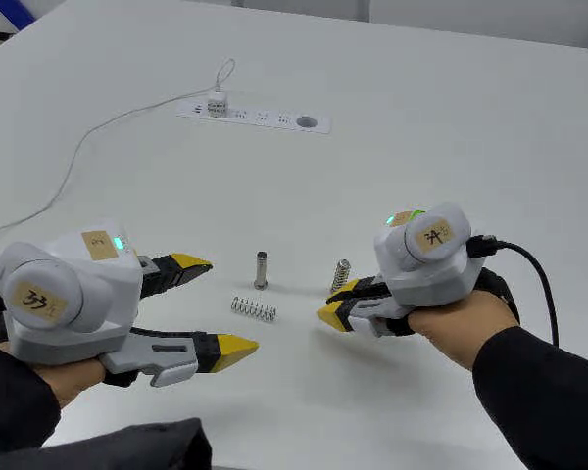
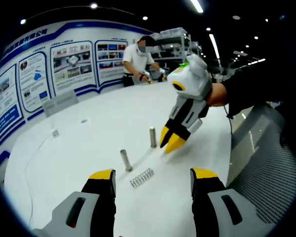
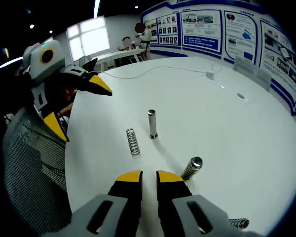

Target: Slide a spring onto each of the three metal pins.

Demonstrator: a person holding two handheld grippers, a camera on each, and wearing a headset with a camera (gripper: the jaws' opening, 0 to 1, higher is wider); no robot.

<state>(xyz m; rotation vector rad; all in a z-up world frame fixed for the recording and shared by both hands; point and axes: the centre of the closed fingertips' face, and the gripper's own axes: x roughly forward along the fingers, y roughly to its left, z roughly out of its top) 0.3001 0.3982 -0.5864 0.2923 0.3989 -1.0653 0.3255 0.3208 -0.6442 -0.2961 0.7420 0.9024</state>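
Spring (image 1: pixel 253 308) of coiled wire lies on the smooth white tabletop (image 1: pixel 421 117), far from its edges, beside a bare metal pin (image 1: pixel 261 270), between the wide-spread left gripper (image 1: pixel 223 304) and the right gripper (image 1: pixel 328 313), whose jaws are pressed nearly together, empty.

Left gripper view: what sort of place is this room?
Likely a company showroom or demo lab, not a home: blue-bordered display boards hang along one side, metal shelving stands at the back, and a person works at the far end of the large white table.
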